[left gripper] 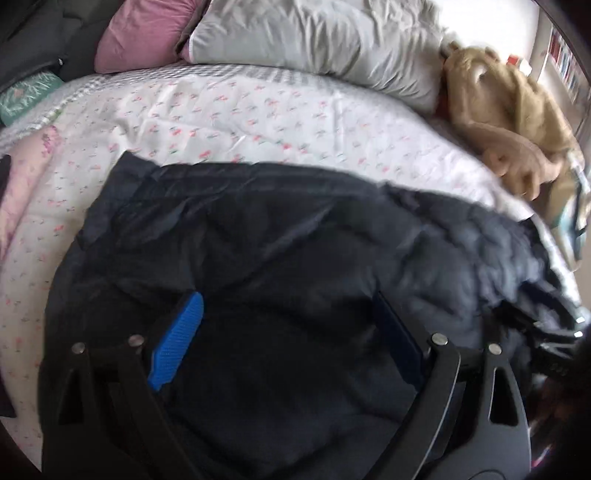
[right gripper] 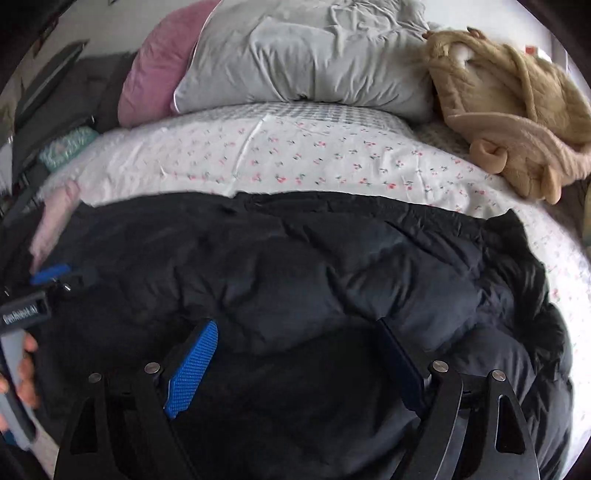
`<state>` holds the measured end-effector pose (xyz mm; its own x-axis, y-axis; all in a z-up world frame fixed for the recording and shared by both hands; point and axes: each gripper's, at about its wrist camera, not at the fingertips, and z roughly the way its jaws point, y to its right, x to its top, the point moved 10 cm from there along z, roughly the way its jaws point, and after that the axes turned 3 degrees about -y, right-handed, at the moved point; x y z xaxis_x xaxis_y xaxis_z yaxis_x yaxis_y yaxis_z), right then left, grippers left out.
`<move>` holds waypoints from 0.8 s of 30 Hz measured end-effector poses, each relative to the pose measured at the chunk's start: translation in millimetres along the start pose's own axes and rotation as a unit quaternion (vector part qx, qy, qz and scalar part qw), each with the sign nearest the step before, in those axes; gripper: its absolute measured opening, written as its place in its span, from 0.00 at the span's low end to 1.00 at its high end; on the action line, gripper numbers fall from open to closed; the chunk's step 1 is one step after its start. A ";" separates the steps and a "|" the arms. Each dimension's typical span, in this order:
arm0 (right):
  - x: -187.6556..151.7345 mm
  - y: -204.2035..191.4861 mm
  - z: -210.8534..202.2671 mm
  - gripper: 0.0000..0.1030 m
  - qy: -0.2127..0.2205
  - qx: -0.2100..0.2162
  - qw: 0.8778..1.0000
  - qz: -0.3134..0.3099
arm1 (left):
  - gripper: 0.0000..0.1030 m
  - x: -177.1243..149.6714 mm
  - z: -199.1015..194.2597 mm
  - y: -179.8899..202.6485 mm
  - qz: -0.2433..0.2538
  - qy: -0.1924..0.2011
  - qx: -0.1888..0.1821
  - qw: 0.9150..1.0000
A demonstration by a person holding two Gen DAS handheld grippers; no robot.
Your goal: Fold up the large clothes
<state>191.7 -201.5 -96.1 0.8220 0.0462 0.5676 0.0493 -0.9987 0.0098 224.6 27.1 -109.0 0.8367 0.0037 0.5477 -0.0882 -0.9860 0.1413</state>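
A large dark navy puffer jacket [left gripper: 280, 236] lies spread across the floral bed sheet [left gripper: 221, 110]; in the right wrist view the jacket [right gripper: 332, 266] fills the lower half. My left gripper [left gripper: 288, 301] hovers over the jacket's middle, its blue-padded fingers [left gripper: 181, 339] wide apart and gripping nothing. My right gripper [right gripper: 297, 325] is also open over the quilted fabric, its pads [right gripper: 192, 369] clear of the cloth. In the right wrist view the left gripper [right gripper: 51, 275] shows at the left edge, held by a person's hand [right gripper: 26, 365].
A grey pillow [right gripper: 306, 59] and a pink pillow [right gripper: 159, 62] lie at the head of the bed. A tan knitted garment [right gripper: 509, 110] is heaped at the far right. Pale pink fabric [right gripper: 55, 218] sits by the jacket's left edge. Dark items [left gripper: 40, 33] are stacked at the far left.
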 end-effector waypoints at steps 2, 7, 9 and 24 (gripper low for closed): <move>-1.9 26.7 -1.8 0.85 0.002 -0.020 1.000 0.002 | 0.90 -0.3 -3.7 -25.9 -0.022 -0.001 0.013 1.000; -29.2 138.4 -7.3 0.85 0.001 -0.031 0.995 0.096 | 0.90 -14.4 -9.4 -108.0 -0.069 -0.016 0.055 0.996; -36.6 163.4 -18.9 0.85 0.014 -0.007 0.990 0.137 | 0.90 -25.3 -13.4 -134.3 -0.085 -0.028 0.068 0.994; -30.7 132.8 -105.8 0.85 0.040 0.019 0.981 0.190 | 0.90 -101.1 -79.8 -147.5 -0.322 -0.108 -0.066 0.938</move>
<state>113.1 -337.7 -25.1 0.7380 -0.3319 0.5876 -0.2290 -0.9422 -0.2445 109.9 185.4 -119.4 0.8282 0.5438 0.1353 0.4192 -0.7614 0.4946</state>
